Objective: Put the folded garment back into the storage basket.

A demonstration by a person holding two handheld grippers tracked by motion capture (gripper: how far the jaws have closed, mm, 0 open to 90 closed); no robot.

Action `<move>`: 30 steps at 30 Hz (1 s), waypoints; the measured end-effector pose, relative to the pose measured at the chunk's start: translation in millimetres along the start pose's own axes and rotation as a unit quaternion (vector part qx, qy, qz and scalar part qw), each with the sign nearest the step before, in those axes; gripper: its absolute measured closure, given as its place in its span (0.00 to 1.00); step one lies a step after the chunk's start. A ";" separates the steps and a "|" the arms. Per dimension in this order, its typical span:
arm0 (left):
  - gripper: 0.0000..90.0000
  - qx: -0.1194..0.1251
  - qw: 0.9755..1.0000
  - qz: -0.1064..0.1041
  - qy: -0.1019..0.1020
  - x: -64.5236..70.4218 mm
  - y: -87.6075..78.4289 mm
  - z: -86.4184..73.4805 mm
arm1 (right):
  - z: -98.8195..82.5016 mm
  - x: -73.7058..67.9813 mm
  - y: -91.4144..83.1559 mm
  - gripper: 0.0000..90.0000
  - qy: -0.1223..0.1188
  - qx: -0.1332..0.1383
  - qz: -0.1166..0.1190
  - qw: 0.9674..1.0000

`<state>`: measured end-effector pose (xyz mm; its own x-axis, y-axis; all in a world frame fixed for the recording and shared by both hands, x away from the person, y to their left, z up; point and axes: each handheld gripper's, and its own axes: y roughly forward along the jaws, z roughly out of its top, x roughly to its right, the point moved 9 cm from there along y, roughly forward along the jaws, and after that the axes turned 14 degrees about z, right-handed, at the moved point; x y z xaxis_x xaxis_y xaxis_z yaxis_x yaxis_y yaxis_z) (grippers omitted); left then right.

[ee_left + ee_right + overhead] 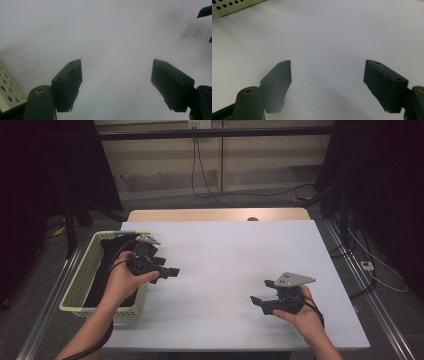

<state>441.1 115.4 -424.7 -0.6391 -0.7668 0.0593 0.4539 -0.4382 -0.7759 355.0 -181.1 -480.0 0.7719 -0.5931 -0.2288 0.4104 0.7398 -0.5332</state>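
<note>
Left tool (pixel 167 271) hovers just beside the pale perforated basket (pixel 80 285) at the left edge of the white surface (pixel 230 255), jaws spread wide with nothing between them. Dark fabric (pixel 107 270) sits inside that basket. Over on the near right, the right tool (pixel 260 295) points left across the bare sheet, jaws wide too, empty. The two tools are well apart, and the basket corner (pixel 234 6) peeks into the right gripper view
</note>
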 end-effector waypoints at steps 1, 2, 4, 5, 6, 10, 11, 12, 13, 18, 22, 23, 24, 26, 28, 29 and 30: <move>0.28 0.001 1.000 -0.002 -0.001 1.7 1.1 -1.5 | -1.1 0.1 -0.8 0.25 -0.001 -0.002 -0.001 1.000; 0.28 0.000 1.000 -0.003 0.000 2.8 2.1 -3.3 | -1.8 -0.3 -1.6 0.25 0.000 -0.001 0.000 1.000; 0.27 -0.001 1.000 -0.001 0.003 4.5 4.2 -7.0 | -2.5 0.0 -3.8 0.25 0.000 0.003 0.000 1.000; 0.27 0.000 1.000 -0.001 0.005 5.6 4.7 -8.6 | -2.8 0.3 -4.7 0.25 0.001 0.005 0.000 1.000; 0.27 0.002 1.000 -0.002 0.005 7.1 5.3 -10.0 | -3.6 0.6 -5.2 0.25 0.003 0.005 0.000 1.000; 0.27 0.003 1.000 -0.008 0.012 15.3 6.8 -17.8 | -7.1 1.7 -6.8 0.25 0.006 0.003 0.000 1.000; 0.27 0.004 1.000 -0.009 0.012 16.8 7.2 -19.3 | -7.5 1.7 -7.4 0.25 0.006 0.003 0.000 1.000; 0.27 0.005 1.000 -0.012 0.013 18.5 7.4 -20.9 | -7.8 1.9 -8.3 0.25 0.005 0.003 -0.001 1.000; 0.27 0.006 1.000 -0.011 0.016 19.2 7.3 -22.6 | -8.0 2.0 -9.1 0.25 0.007 0.004 -0.001 1.000; 0.26 0.015 1.000 -0.012 0.013 20.1 5.9 -28.6 | -10.0 4.3 -13.3 0.25 0.007 0.003 -0.003 1.000; 0.26 0.021 1.000 -0.015 0.006 21.0 4.9 -32.1 | -11.6 5.7 -15.3 0.25 0.008 0.004 -0.004 1.000; 0.26 0.022 1.000 -0.018 0.006 21.6 4.9 -33.3 | -12.0 5.8 -15.6 0.25 0.008 0.004 -0.004 1.000; 0.26 0.023 1.000 -0.019 0.004 22.2 4.9 -34.4 | -12.5 5.6 -15.7 0.25 0.009 0.003 -0.004 1.000; 0.26 0.025 0.999 -0.023 0.003 24.4 5.5 -36.8 | -14.1 5.0 -15.8 0.25 0.009 0.001 -0.003 1.000; 0.25 0.025 0.999 -0.026 0.003 27.2 6.3 -39.3 | -15.8 5.2 -15.8 0.25 0.010 -0.002 -0.004 1.000; 0.25 0.026 0.999 -0.028 0.006 28.9 6.5 -40.6 | -16.4 5.4 -15.9 0.25 0.010 -0.003 -0.004 1.000; 0.25 0.028 0.999 -0.027 0.005 30.4 6.6 -42.1 | -16.9 5.4 -16.2 0.25 0.011 -0.003 -0.004 1.000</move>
<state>398.5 108.9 -454.5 -0.6704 -0.7361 0.0938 0.4513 -0.5048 -0.7359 344.4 -201.7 -486.3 0.7577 -0.6061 -0.2420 0.4133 0.7326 -0.5407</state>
